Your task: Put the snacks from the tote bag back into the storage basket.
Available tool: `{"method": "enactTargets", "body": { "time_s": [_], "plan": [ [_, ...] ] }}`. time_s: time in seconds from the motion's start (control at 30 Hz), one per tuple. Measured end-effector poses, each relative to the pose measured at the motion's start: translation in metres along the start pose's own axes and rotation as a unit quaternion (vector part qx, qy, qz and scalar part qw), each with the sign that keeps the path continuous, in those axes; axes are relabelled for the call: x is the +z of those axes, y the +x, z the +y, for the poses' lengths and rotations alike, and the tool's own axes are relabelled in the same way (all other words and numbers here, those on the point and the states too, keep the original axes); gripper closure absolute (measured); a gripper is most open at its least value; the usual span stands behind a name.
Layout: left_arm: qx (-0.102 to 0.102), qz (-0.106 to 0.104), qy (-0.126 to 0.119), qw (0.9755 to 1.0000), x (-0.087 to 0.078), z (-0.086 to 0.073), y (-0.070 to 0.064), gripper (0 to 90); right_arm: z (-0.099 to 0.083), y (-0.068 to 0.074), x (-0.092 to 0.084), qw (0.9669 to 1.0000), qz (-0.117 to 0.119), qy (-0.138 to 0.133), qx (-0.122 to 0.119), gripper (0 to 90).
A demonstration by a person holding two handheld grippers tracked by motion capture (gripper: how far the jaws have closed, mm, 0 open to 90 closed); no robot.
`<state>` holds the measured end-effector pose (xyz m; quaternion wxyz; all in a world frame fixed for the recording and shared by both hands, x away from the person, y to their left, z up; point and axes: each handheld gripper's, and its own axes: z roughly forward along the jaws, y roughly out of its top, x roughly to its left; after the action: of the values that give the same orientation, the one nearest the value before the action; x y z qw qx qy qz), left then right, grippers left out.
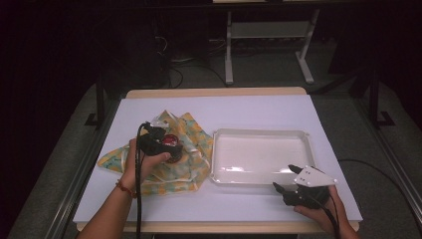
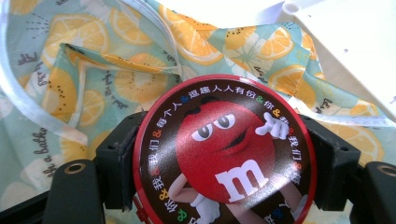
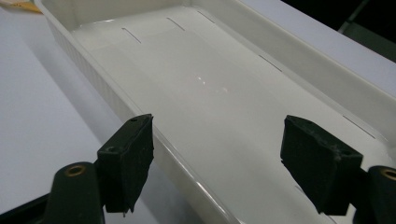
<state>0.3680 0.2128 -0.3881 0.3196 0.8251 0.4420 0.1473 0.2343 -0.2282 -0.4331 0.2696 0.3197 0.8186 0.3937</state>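
A round red tin (image 2: 224, 149) with a red candy character on its lid sits between the jaws of my left gripper (image 2: 224, 163), which is shut on its sides. In the high view the tin (image 1: 171, 141) and left gripper (image 1: 171, 149) are over a crumpled orange-slice print cloth (image 1: 191, 132) at the table's left. The same cloth (image 2: 116, 70) lies under the tin in the left gripper view. A white empty tray (image 1: 261, 155) lies at centre right. My right gripper (image 1: 286, 178) is open just at the tray's near right corner, its jaws straddling the tray's rim (image 3: 140, 116).
The white table (image 1: 209, 107) has bare room behind the tray and cloth and along the near edge. Cables trail from both grippers toward the person. Dark floor and a stand's legs (image 1: 268, 50) lie beyond the far edge.
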Motion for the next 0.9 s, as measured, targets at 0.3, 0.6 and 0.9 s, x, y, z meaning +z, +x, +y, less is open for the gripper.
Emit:
{"method": "enactTargets", "body": {
  "time_s": [0.3,0.6,0.9],
  "plan": [
    [0.004,-0.004,-0.003,1.0000,-0.006,0.002,-0.002,25.4,0.000,-0.001,0.000,1.0000,0.000,-0.002,0.000,24.9],
    [0.004,-0.004,-0.007,1.0000,-0.009,0.001,-0.001,25.4,0.000,-0.001,-0.001,1.0000,-0.001,-0.003,0.000,24.9],
    [0.006,-0.006,-0.011,0.9999,-0.013,0.002,-0.002,25.4,0.000,-0.001,-0.001,1.0000,-0.001,-0.004,-0.001,24.9]
  ]
}}
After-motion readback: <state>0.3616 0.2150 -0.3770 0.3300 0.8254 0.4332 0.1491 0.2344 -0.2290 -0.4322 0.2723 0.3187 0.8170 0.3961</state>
